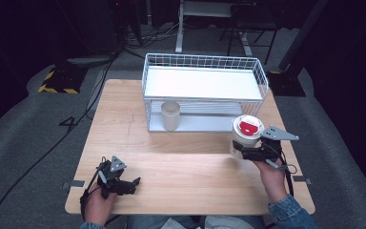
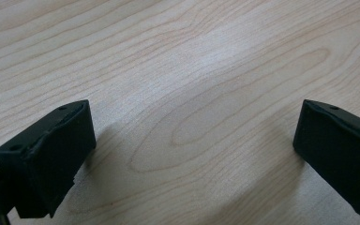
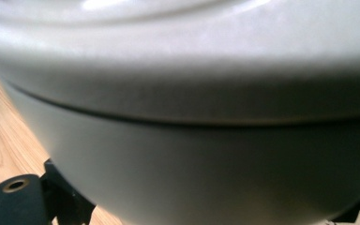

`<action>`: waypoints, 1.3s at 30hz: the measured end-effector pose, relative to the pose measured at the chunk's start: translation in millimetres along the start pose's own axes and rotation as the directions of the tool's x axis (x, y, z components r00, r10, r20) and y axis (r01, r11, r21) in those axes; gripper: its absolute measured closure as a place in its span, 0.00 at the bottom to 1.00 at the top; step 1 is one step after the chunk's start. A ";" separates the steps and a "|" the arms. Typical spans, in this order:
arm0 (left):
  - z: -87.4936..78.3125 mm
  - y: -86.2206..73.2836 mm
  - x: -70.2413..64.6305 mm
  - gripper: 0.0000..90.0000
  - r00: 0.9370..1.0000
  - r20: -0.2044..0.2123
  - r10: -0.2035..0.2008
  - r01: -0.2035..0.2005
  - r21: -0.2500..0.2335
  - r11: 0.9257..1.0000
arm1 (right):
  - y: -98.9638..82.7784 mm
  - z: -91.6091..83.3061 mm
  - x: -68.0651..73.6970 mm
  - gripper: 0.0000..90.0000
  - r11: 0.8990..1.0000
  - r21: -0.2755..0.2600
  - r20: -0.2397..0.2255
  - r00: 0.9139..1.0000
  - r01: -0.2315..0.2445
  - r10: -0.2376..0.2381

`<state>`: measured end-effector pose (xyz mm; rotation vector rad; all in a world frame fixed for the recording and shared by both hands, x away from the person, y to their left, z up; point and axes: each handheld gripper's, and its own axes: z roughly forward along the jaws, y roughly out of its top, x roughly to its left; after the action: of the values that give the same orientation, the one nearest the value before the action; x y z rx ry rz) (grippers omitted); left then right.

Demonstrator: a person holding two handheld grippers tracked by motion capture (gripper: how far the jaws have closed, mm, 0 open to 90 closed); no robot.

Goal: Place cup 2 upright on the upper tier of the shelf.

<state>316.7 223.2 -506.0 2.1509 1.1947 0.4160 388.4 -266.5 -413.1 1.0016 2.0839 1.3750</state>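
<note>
While the right gripper (image 1: pixel 244 153) is clamped on a white cylindrical canister with a red-marked lid (image 1: pixel 246 136), that canister is held at the right side of the light wooden table (image 1: pixel 186 176), just in front of the white wire two-tier rack (image 1: pixel 205 90). Whether its base touches the table cannot be told from the high view. From the right gripper view the canister's wall (image 3: pixel 206 164) is too close to read, and both jaws are largely hidden behind it. A second pale cylindrical container (image 1: pixel 170 115) stands on the rack's lower shelf, partly screened by wire. The left gripper (image 1: pixel 131 185) rests low at the near left edge, its jaws spread wide over bare wood, holding nothing.
</note>
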 end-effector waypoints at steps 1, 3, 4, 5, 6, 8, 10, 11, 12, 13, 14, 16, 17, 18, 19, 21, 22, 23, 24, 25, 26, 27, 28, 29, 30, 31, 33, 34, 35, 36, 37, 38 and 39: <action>0.0 0.0 0.0 0.00 1.000 0.000 0.000 0.000 0.000 1.000 | 2.6 -1.0 0.1 0.15 1.000 -0.001 -0.003 1.000 0.004 -0.004; 0.0 0.0 0.0 0.00 1.000 0.000 0.000 0.000 0.000 1.000 | 7.8 -2.6 0.5 0.15 1.000 -0.006 -0.008 1.000 0.007 -0.007; 0.0 0.0 0.0 0.00 1.000 0.000 0.000 0.000 0.000 1.000 | 10.5 -3.3 0.8 0.15 1.000 -0.006 -0.012 1.000 0.009 -0.009; 0.0 0.0 0.0 0.00 1.000 0.000 0.000 0.000 0.000 1.000 | 13.3 -4.2 0.9 0.15 1.000 -0.006 -0.013 1.000 0.016 -0.016; 0.4 0.0 -0.1 0.00 1.000 -0.002 -0.002 0.002 -0.003 1.000 | 16.0 -5.1 1.3 0.15 1.000 -0.009 -0.014 1.000 0.018 -0.018; 0.8 0.4 -0.1 0.00 1.000 -0.005 -0.007 0.007 -0.005 1.000 | 21.6 -7.2 1.7 0.15 0.999 -0.015 -0.010 1.000 0.029 -0.029; 1.0 0.7 0.3 0.00 1.000 -0.007 -0.005 0.005 -0.005 1.000 | 27.1 -8.8 1.6 0.15 0.999 -0.026 -0.018 0.999 0.028 -0.029; 1.0 0.9 0.3 0.00 1.000 -0.008 -0.006 0.006 -0.003 1.000 | 29.8 -9.7 1.5 0.15 0.999 -0.028 -0.020 0.999 0.026 -0.027; 1.2 1.0 0.4 0.00 1.000 -0.009 -0.006 0.006 -0.004 1.000 | 32.5 -10.2 1.5 0.15 0.999 -0.031 -0.024 0.999 0.023 -0.023; 1.2 1.1 0.3 0.00 1.000 -0.010 -0.009 0.009 -0.003 1.000 | 35.1 -10.8 1.6 0.15 0.999 -0.034 -0.026 0.999 0.020 -0.021; 1.2 1.2 0.3 0.00 1.000 -0.011 -0.010 0.010 -0.002 1.000 | 37.8 -11.4 1.7 0.15 0.999 -0.035 -0.027 0.999 0.020 -0.021; 1.7 1.4 0.4 0.00 1.000 -0.012 -0.012 0.012 -0.005 1.000 | 43.4 -12.5 1.8 0.15 0.999 -0.033 -0.032 0.999 0.016 -0.017; 1.8 1.6 0.4 0.00 1.000 -0.012 -0.014 0.014 -0.005 1.000 | 46.1 -12.6 1.5 0.15 0.999 -0.037 -0.040 0.999 0.015 -0.016; 1.9 1.7 0.5 0.00 1.000 -0.012 -0.014 0.014 -0.005 1.000 | 48.9 -12.9 1.5 0.15 0.999 -0.037 -0.042 0.999 0.014 -0.015; 2.0 1.9 0.5 0.00 1.000 -0.013 -0.015 0.014 -0.003 1.000 | 51.8 -13.1 1.7 0.15 0.999 -0.039 -0.042 0.999 0.012 -0.014; 2.3 2.2 0.5 0.00 1.000 -0.015 -0.016 0.016 -0.006 1.000 | 57.6 -13.3 1.2 0.15 0.999 -0.045 -0.045 0.999 0.018 -0.020; 2.4 2.3 0.6 0.00 1.000 -0.014 -0.015 0.015 -0.006 1.000 | 60.8 -13.6 1.2 0.15 0.999 -0.046 -0.048 0.999 0.016 -0.018; 2.5 2.4 0.7 0.00 1.000 -0.015 -0.014 0.014 -0.007 1.000 | 63.9 -13.9 1.2 0.15 0.999 -0.048 -0.048 0.999 0.018 -0.021; 2.4 2.5 0.8 0.00 1.000 -0.016 -0.015 0.015 -0.004 1.000 | 67.1 -14.2 1.1 0.15 0.998 -0.052 -0.050 0.998 0.021 -0.024; 2.6 2.9 0.9 0.00 1.000 -0.020 -0.017 0.017 -0.002 1.000 | 70.3 -14.4 1.0 0.15 0.998 -0.055 -0.051 0.998 0.024 -0.027; 3.2 3.4 1.2 0.00 1.000 -0.021 -0.020 0.020 -0.004 1.000 | 73.5 -14.6 1.0 0.15 0.998 -0.058 -0.052 0.998 0.024 -0.027; 3.6 4.0 1.3 0.00 0.999 -0.023 -0.023 0.023 -0.004 1.000 | 76.8 -14.7 0.9 0.15 0.998 -0.059 -0.055 0.998 0.026 -0.029; 4.0 4.6 1.7 0.00 0.999 -0.025 -0.023 0.023 -0.002 1.000 | 80.1 -14.9 0.7 0.15 0.998 -0.061 -0.053 0.998 0.029 -0.032; 4.5 4.9 1.7 0.00 0.999 -0.026 -0.027 0.027 -0.006 1.000 | 83.3 -14.9 0.3 0.15 0.997 -0.066 -0.055 0.998 0.032 -0.036; 4.5 5.1 2.0 0.00 0.999 -0.028 -0.027 0.027 -0.005 1.000 | 86.5 -15.1 0.4 0.15 0.997 -0.068 -0.056 0.998 0.029 -0.033; 4.7 5.1 1.9 0.00 0.999 -0.027 -0.028 0.027 -0.005 1.000 | 89.6 -15.2 0.2 0.15 0.997 -0.071 -0.057 0.998 0.031 -0.035; 4.7 5.1 1.9 0.00 0.999 -0.027 -0.028 0.028 -0.005 1.000 | 95.6 -14.9 -0.7 0.15 0.997 -0.073 -0.058 0.997 0.037 -0.041; 4.6 5.1 1.9 0.00 0.999 -0.027 -0.027 0.027 -0.005 1.000 | 98.6 -14.9 -1.2 0.15 0.997 -0.072 -0.056 0.998 0.037 -0.041; 4.6 5.1 1.9 0.00 0.999 -0.027 -0.027 0.027 -0.005 1.000 | 101.5 -14.5 -1.6 0.15 0.996 -0.077 -0.058 0.997 0.037 -0.042; 4.6 5.1 1.9 0.00 0.999 -0.027 -0.027 0.027 -0.005 1.000 | 104.4 -14.5 -1.9 0.15 0.996 -0.077 -0.059 0.997 0.037 -0.041; 4.7 5.1 1.8 0.00 0.999 -0.028 -0.028 0.028 -0.006 1.000 | 107.3 -14.3 -2.2 0.15 0.996 -0.080 -0.059 0.997 0.039 -0.043; 4.6 5.0 1.8 0.00 0.999 -0.028 -0.029 0.029 -0.006 1.000 | 110.4 -14.2 -2.8 0.15 0.996 -0.083 -0.059 0.997 0.043 -0.048; 4.5 4.8 1.6 0.00 0.999 -0.028 -0.031 0.031 -0.006 0.999 | 113.5 -14.1 -2.9 0.15 0.996 -0.085 -0.058 0.997 0.041 -0.046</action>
<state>323.0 221.0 -506.2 2.1252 1.2394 0.4374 417.2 -249.8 -303.7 0.8860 2.0601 1.4748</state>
